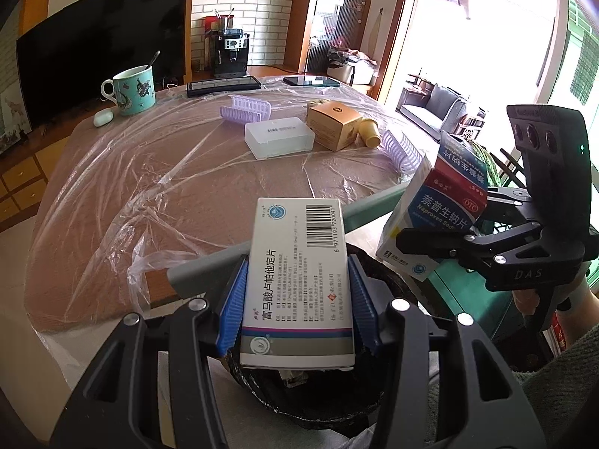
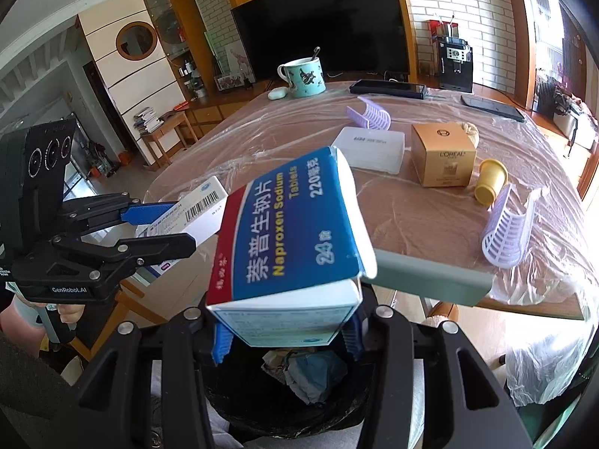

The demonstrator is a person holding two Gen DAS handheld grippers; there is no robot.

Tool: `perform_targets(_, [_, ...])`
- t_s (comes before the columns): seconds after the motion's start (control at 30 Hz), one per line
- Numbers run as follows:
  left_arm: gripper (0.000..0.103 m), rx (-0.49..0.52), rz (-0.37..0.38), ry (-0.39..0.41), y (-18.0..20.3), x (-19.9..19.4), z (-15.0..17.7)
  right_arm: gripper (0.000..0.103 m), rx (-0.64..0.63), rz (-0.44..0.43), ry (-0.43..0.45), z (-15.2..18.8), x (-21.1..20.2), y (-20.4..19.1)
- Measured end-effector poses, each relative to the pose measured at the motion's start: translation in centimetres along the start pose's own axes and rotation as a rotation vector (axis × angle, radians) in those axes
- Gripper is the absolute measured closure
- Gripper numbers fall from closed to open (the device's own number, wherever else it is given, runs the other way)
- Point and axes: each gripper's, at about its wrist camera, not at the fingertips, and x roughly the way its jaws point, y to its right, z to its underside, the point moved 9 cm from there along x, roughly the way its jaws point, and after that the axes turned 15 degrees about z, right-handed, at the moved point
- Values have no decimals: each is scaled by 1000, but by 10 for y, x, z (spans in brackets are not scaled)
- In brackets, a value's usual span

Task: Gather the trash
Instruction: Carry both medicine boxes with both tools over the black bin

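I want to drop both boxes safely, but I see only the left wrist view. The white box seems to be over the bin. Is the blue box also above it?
Observer: Yes. In the right wrist view the blue box, clamped in the right gripper, hangs directly over the open trash bin.
Operator: Is something already inside the bin?
Observer: Yes, crumpled trash lies in its black liner.
Operator: Is the far end of the blue box closed?
Observer: No, its end flap stands open.
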Motion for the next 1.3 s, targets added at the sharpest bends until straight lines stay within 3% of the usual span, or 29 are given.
perform_targets(1.3, [51, 13, -12, -190, 0, 46, 62, 57, -34, 23, -181, 66, 45, -4])
